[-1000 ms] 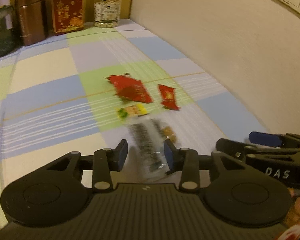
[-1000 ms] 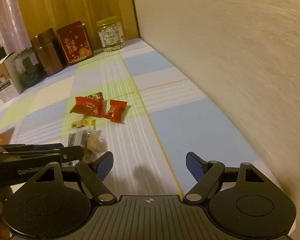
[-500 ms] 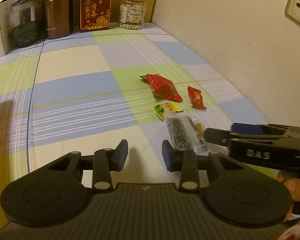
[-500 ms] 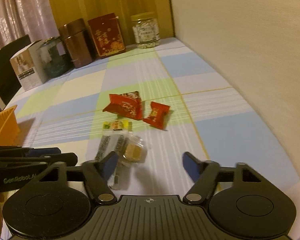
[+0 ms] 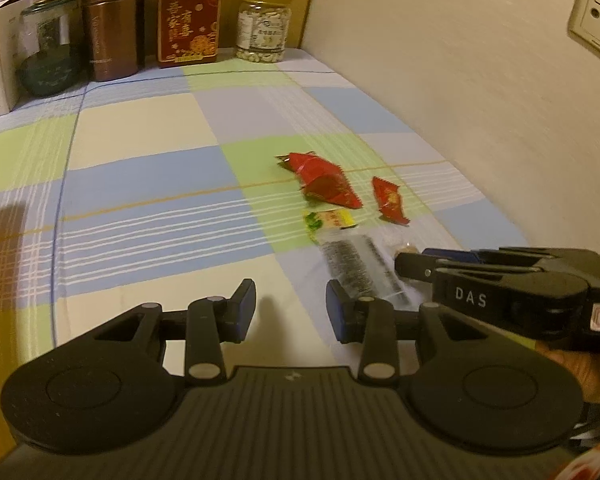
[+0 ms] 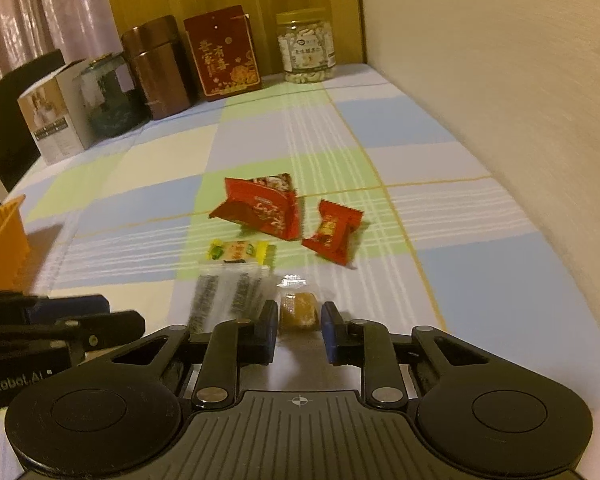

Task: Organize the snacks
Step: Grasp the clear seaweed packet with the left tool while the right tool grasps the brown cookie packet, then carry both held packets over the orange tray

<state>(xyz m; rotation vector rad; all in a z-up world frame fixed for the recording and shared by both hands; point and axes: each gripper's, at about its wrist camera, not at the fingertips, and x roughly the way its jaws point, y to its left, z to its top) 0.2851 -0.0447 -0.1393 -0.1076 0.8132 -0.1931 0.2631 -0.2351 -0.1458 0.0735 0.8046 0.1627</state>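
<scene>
my right gripper [image 6: 298,334] is low on the tablecloth [image 6: 480,280], fingers narrowed on both sides of the small brown candy [image 6: 298,310]; i cannot tell if the pads already press it. my left gripper [image 5: 291,306] waits released, holding nothing, i think to leave room. just beside lies the clear striped packet [image 6: 228,294], then the yellow-green candy [image 6: 240,251], then the big red packet [image 6: 264,210] and the small red candy [image 6: 334,232]. at far left, the orange basket [image 6: 0,240], probably where the snacks go.

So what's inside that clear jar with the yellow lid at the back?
The clear jar holds pale, nut-like pieces, heaped at the bottom; its label covers the middle, so the fill level is hidden.
</scene>
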